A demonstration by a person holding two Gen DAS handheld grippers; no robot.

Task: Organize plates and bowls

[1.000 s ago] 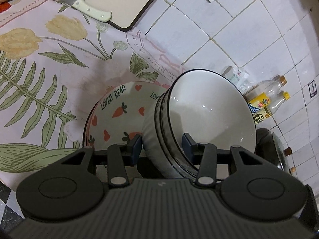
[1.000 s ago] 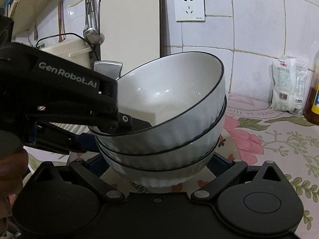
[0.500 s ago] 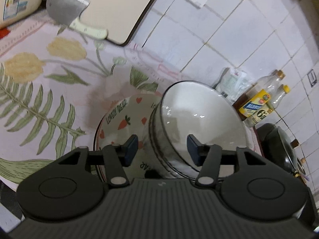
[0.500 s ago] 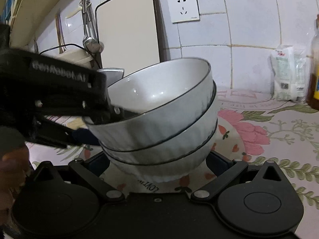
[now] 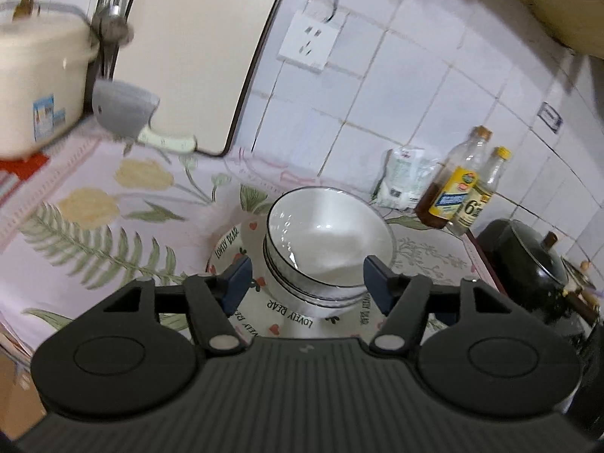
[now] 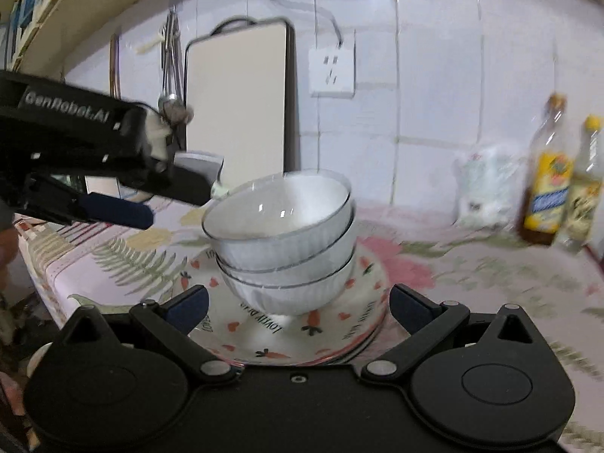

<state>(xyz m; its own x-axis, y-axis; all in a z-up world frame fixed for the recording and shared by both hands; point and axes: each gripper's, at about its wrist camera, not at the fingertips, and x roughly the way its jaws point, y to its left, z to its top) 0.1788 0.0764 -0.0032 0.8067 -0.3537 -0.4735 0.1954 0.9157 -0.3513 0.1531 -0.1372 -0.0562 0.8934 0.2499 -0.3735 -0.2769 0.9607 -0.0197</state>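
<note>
Left wrist view is showing the left gripper hanging above the stack of white bowls with its jaws spread wide and gripping nothing, the blue pads standing clear on either side of the stack; the bowls are sitting nested, slightly tilted, in the middle of the carrot-print plates, which are lying on the floral tablecloth; behind them a cutting board is leaning against the tiled wall, with a cleaver in front of it, and two bottles are standing to the right beside a dark pot. In the right wrist view the right gripper is facing the same stack low and close, its jaws likewise wide apart and empty, flanking the plates; the left gripper is reaching in from the left, apart from the bowls.
</note>
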